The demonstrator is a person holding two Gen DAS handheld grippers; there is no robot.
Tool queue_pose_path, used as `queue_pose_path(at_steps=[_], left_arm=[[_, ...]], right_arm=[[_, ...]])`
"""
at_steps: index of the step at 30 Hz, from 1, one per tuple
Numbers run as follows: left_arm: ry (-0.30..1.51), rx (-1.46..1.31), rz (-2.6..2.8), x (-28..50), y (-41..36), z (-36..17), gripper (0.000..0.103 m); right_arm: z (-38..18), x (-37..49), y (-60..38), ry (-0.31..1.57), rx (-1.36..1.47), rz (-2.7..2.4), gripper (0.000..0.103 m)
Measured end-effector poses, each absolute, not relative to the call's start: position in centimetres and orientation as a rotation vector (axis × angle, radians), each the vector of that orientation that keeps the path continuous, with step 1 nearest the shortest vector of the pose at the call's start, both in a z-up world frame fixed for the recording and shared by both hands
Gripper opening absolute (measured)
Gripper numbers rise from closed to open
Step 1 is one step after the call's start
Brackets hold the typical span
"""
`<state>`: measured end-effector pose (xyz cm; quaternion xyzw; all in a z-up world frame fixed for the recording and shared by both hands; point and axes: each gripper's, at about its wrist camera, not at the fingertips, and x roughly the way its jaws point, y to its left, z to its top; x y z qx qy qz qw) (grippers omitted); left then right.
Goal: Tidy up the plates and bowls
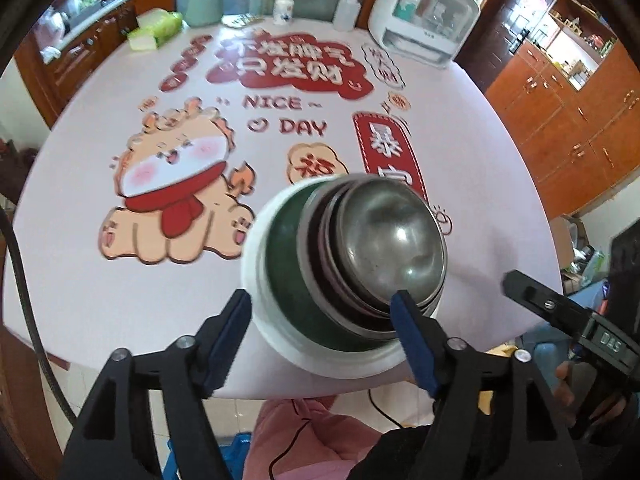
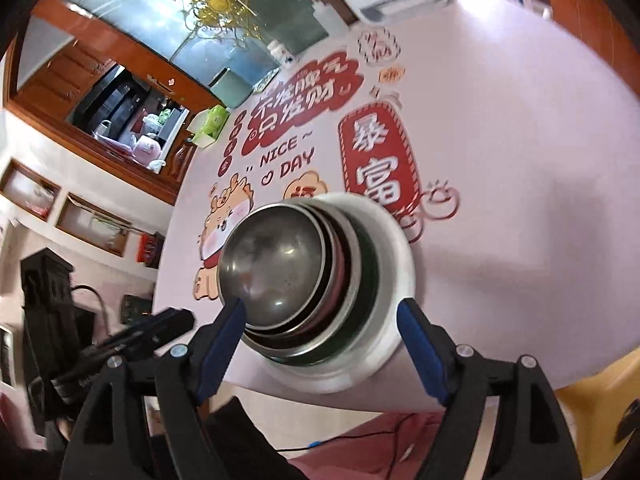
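In the left view, right tongs [image 1: 510, 282] flank nested bowls [image 1: 394, 246].

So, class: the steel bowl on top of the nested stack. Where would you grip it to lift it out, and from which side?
Grip the steel bowl by its thin rim, one finger inside and one outside, coming from above at the near edge. It sits upright and nested in the dishes over the white plate, so its curved wall is mostly hidden; probably only the rim gives purchase.
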<state>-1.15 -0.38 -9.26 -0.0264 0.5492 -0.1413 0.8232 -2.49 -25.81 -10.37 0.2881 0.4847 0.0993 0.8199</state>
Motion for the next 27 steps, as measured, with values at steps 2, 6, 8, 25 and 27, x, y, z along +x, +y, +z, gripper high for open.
queue_pose_path(at_steps=[2, 6, 8, 25, 27], left_arm=[[1.148, -0.056, -0.289, -1.5, 0.1, -8.6, 0.074], [1.11, -0.046, -0.251, -2.3, 0.6, -7.3, 0.074], [1.101, -0.032, -0.238, -2.6, 0.7, -6.7, 0.074], [0.968, 0.029, -0.139, -7.0, -0.5, -2.1, 0.08], [0.958, 0.039, -0.12, -7.3, -0.5, -2.0, 0.084]], right_arm=[[-8.9, -3.2, -26.0, 0.992, 0.585, 0.204, 0.083], [-6.9, -4.0, -25.8, 0.991, 0.486, 0.144, 0.088], [-6.5, -4.3, -25.5, 1.006, 0.467, 0.152, 0.088], [-2.6, -7.6, -21.7, 1.029, 0.282, 0.077, 0.089], [-2.4, -7.8, -21.6, 1.017, 0.285, 0.07, 0.095]])
